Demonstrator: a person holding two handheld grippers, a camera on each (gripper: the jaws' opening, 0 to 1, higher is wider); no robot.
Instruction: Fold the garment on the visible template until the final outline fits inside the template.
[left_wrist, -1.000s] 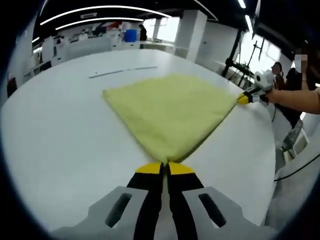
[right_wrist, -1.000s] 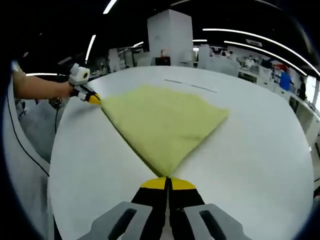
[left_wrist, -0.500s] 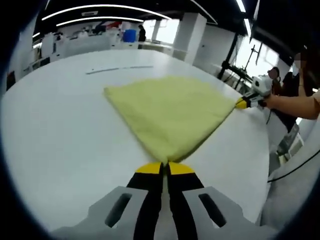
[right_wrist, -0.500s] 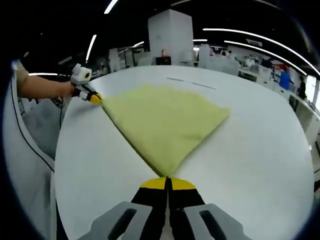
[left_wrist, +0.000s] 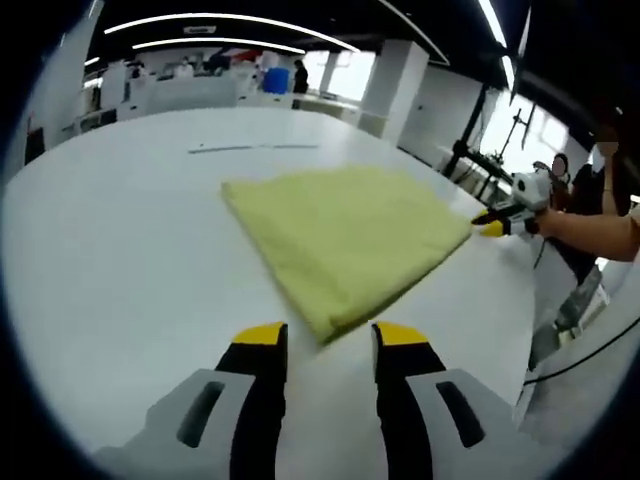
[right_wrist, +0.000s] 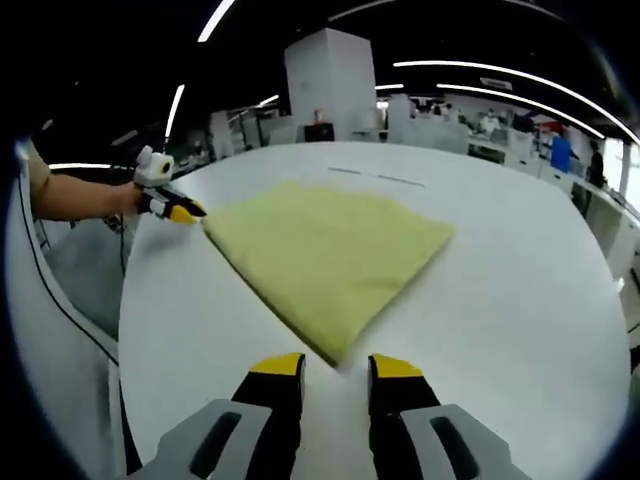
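Left gripper (left_wrist: 322, 338): jaws wide apart at frame bottom, holding nothing, near corner of the yellow garment (left_wrist: 345, 238) lying just ahead between the tips. Garment sits folded flat, centre frame, on the white table (left_wrist: 110, 250). Right gripper (right_wrist: 335, 365): likewise spread, empty, its corner just ahead. I judge a fold just laid down; next I must check the outline against the template. Template hard to make out: only faint dark lines (left_wrist: 250, 148) beyond the cloth.

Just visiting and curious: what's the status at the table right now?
Left hand-held gripper open, right hand-held gripper open, both off the cloth. Yellow garment folded, flat on white table. Nothing in the way.
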